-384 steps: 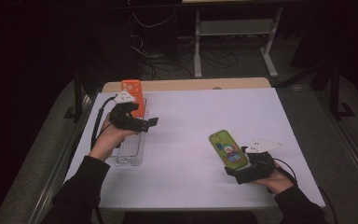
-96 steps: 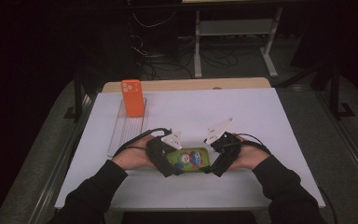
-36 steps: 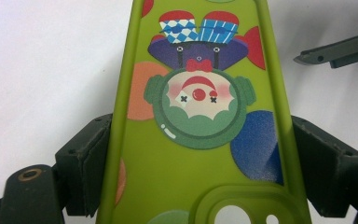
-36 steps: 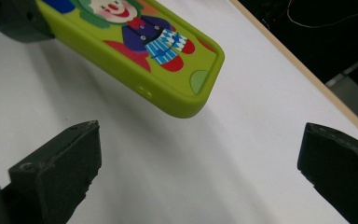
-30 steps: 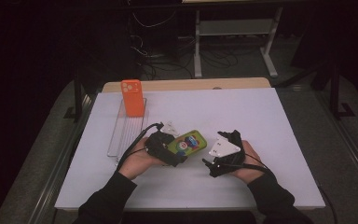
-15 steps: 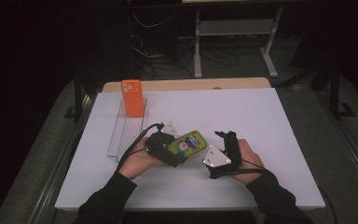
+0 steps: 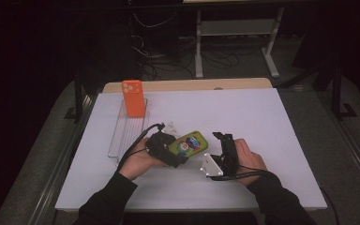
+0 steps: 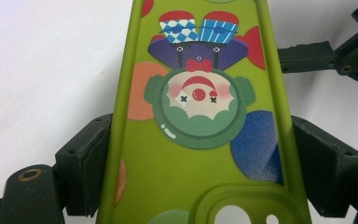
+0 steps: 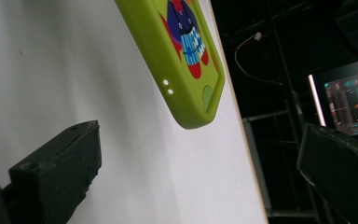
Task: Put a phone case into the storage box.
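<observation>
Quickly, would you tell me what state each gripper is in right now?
Left gripper: shut on the green phone case, gripping its long edges.
Right gripper: open, nothing between its jaws.

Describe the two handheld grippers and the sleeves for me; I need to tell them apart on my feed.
Both are black two-jaw tools. The left gripper has blocky black pads and a black cable looping off it. The right gripper carries a pale grey three-cornered plate with small screw holes, plus a thin black cable. Both forearms wear dark long sleeves.
</observation>
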Demonstrator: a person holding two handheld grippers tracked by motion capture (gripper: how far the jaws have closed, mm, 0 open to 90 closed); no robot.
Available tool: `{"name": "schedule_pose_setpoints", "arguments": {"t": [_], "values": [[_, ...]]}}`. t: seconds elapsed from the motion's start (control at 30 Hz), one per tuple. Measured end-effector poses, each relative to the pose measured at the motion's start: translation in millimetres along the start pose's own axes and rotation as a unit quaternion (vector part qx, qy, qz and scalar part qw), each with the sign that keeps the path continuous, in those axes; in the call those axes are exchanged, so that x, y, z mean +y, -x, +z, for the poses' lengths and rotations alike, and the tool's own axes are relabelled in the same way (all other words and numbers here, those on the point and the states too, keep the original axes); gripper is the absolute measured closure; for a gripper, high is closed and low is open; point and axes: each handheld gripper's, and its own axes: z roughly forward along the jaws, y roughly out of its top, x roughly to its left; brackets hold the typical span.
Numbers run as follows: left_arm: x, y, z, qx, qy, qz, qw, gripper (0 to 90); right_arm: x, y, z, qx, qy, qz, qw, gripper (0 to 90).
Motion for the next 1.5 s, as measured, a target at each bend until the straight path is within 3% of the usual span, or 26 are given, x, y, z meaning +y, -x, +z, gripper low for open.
{"name": "schedule_pose_setpoints", "arguments": {"t": [0.13,0.2,0.33,0.37,0.4,0.47,0.5,0.57,0.6,0.63,0.67,0.7,0.9,1.0,1.13,1.33,1.5], "values": [[0.0,0.8,0.4,-0.002,0.007,-0.010,0.9999,15.6,2.6,-4.5,0.7,-0.016,-0.001,-0.043,0.9989,0.0],[0.5,-1.5,-1.7,-0.003,-0.009,0.007,0.9999,15.6,3.9,-7.3,1.1,-0.023,0.002,-0.049,0.9985,0.0],[2.6,-0.2,-3.1,-0.009,-0.009,0.009,0.9999,15.6,7.8,-11.5,0.6,-0.041,0.006,-0.063,0.9971,0.0],[3.0,0.5,-3.7,-0.011,-0.007,0.008,0.9999,15.6,8.6,-13.8,-0.1,-0.032,0.000,-0.062,0.9976,0.0],[3.5,1.4,-4.1,-0.012,-0.006,0.007,0.9999,15.6,10.0,-13.1,0.4,-0.048,0.011,-0.074,0.9961,1.6],[3.9,4.3,-2.9,-0.014,0.001,-0.002,0.9999,15.6,11.8,-14.4,-0.1,-0.052,0.016,-0.081,0.9952,3.7],[4.4,3.5,-3.8,-0.014,-0.007,0.009,0.9998,15.6,12.5,-15.2,2.2,-0.065,0.030,-0.090,0.9934,4.2],[4.5,6.3,-1.8,-0.014,0.003,-0.001,0.9999,15.6,14.0,-15.5,2.5,-0.067,0.028,-0.102,0.9921,5.6],[4.9,5.0,-2.9,-0.015,-0.009,0.014,0.9998,15.6,14.4,-16.7,3.8,-0.073,0.031,-0.105,0.9914,6.3],[5.1,7.4,-1.2,-0.016,0.003,0.001,0.9999,15.6,15.2,-17.5,4.5,-0.074,0.031,-0.110,0.9906,7.3],[5.5,6.8,-1.8,-0.017,-0.004,0.009,0.9998,15.6,15.7,-18.6,5.2,-0.075,0.031,-0.114,0.9902,8.3],[5.7,6.1,-2.6,-0.017,-0.012,0.018,0.9996,15.6,16.5,-19.6,5.8,-0.076,0.035,-0.117,0.9895,10.2],[6.1,8.1,-1.4,-0.018,-0.010,0.019,0.9996,15.6,20.1,-23.6,6.1,-0.089,0.038,-0.124,0.9876,18.6],[6.0,10.3,-0.4,-0.017,-0.001,0.007,0.9998,15.6,20.6,-25.8,7.4,-0.084,0.029,-0.134,0.9870,24.4],[6.0,8.2,-2.1,-0.016,-0.009,0.019,0.9996,15.6,22.9,-28.9,8.1,-0.092,0.023,-0.147,0.9845,35.3],[5.7,8.1,-1.9,-0.016,-0.008,0.020,0.9996,15.6,25.4,-30.5,9.5,-0.105,0.029,-0.173,0.9790,48.2],[5.5,7.9,-1.8,-0.015,-0.009,0.021,0.9996,15.6,25.3,-29.1,8.3,-0.103,0.031,-0.186,0.9766,58.5]]}}
